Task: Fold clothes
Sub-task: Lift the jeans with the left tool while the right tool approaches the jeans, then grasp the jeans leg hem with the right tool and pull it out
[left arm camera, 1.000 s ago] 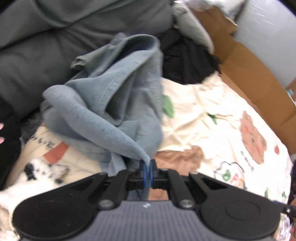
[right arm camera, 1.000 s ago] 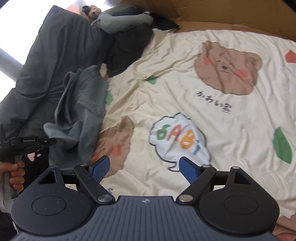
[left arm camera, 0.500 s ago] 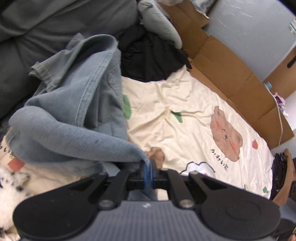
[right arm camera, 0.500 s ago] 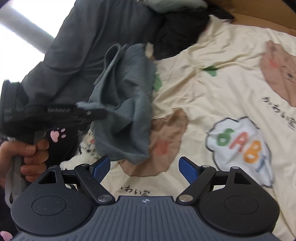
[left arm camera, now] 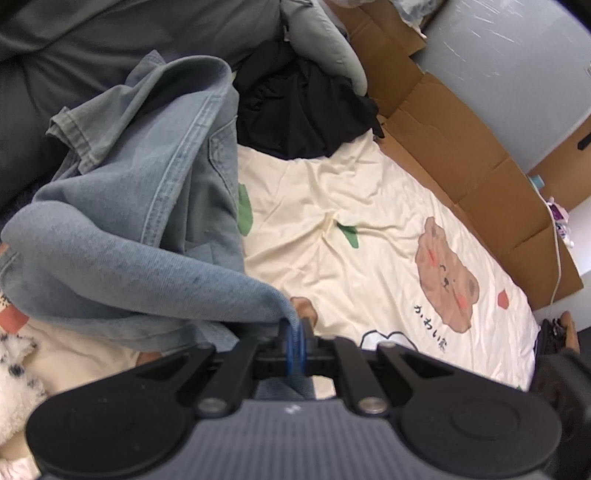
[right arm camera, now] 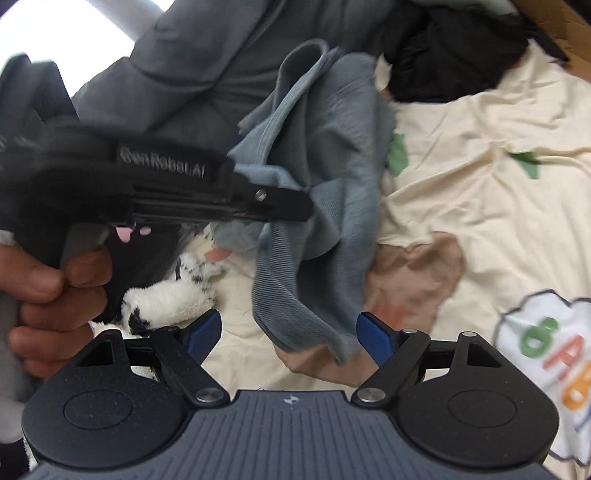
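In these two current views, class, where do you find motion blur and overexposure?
Right wrist view: the left gripper and the blue denim garment it holds are smeared by motion; the window corner is blown out white. Left wrist view: mostly sharp, slight softness on the denim; fisheye bends the cardboard edge.

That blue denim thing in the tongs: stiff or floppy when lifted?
Probably floppy: the denim garment hangs in loose folds from the left tongs. Likely fairly heavy, since its thick seamed cloth sags toward the bedsheet.

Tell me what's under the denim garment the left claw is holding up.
Under the denim garment: the cream bear-print sheet and a fluffy black-and-white thing. Whatever lies beneath its far folds is hidden.
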Action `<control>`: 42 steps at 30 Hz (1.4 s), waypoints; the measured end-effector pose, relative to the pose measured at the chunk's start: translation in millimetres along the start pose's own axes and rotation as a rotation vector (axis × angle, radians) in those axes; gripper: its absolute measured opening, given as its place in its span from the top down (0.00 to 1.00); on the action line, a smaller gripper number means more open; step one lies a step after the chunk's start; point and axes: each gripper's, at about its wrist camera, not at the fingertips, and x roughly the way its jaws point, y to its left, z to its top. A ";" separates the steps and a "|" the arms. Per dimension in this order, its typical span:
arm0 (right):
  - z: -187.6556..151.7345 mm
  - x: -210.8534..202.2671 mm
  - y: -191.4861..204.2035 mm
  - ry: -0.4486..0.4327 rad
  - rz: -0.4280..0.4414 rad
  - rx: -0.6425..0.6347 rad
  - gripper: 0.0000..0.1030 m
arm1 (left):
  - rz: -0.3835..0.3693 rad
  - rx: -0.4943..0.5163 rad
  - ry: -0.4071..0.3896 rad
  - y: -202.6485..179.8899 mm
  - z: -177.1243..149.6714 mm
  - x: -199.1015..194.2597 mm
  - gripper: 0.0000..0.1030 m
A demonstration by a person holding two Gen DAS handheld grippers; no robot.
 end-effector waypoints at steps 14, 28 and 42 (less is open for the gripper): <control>-2.0 2.4 -16.1 -0.038 -0.146 0.096 0.88 | -0.007 -0.036 0.019 2.6 -3.6 -8.5 0.84; -21.7 -58.2 -56.1 -0.168 -0.329 0.275 0.89 | 0.099 -0.002 -0.077 32.8 -11.0 -64.8 0.43; -33.8 -132.0 -85.0 -0.286 -0.475 0.352 0.89 | 0.220 -0.031 -0.042 64.2 -25.3 -55.5 0.41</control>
